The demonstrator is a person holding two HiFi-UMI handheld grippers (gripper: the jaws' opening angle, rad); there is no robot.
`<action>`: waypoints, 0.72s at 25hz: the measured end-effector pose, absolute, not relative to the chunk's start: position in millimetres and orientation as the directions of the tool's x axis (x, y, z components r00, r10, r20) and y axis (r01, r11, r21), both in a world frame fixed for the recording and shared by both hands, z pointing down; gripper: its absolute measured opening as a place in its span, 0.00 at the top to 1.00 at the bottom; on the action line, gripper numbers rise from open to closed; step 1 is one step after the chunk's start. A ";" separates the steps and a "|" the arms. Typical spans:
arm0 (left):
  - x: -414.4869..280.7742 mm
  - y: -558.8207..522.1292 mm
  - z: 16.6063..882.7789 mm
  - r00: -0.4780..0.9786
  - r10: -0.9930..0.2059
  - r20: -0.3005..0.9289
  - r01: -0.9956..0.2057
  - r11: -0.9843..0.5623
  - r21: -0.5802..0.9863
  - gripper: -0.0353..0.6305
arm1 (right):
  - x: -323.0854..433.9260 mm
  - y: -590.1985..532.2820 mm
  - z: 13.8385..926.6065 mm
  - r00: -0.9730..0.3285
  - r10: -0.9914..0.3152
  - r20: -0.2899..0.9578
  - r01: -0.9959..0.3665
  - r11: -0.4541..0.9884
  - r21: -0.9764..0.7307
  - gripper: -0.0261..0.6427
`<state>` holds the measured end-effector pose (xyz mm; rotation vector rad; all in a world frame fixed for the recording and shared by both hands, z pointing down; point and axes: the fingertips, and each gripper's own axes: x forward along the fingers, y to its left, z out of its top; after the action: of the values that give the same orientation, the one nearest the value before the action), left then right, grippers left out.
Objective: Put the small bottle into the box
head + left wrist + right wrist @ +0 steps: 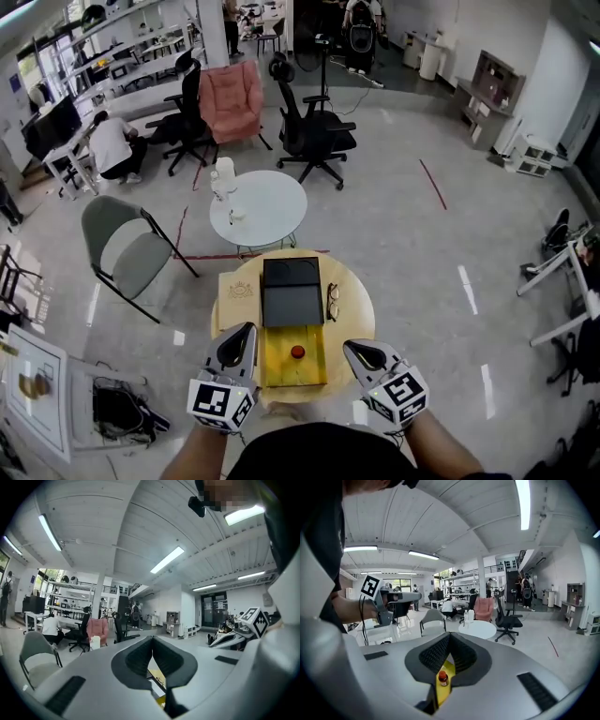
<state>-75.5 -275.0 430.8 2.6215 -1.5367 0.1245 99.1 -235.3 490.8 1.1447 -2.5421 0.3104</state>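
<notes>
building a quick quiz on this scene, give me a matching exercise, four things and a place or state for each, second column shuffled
1 small bottle
2 glasses
3 right gripper
4 white round table

a shut, nothing held
b beyond the wooden table
c inside the yellow box
d on the wooden table, right of the yellow box

Pairs: 1-c, 2-d, 3-a, 4-b

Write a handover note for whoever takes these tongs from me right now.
Tongs: the left tongs and right tongs are both shut and empty, above the near edge of the table.
Things: the bottle stands upright in the yellow box, apart from both tongs.
Done: the bottle is in the box.
Left: nothing of the task; the black lid lies open.
</notes>
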 end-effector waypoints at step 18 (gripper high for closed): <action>-24.4 -158.3 401.2 0.442 -0.885 0.150 -0.884 -0.458 -0.097 0.92 | 183.4 -136.3 395.0 -0.612 -0.756 0.234 -0.781 0.625 -0.025 0.94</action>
<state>-24.4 -158.3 401.2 2.6708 -1.6379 0.2813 183.4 -136.3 395.0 1.2671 -2.6464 0.1832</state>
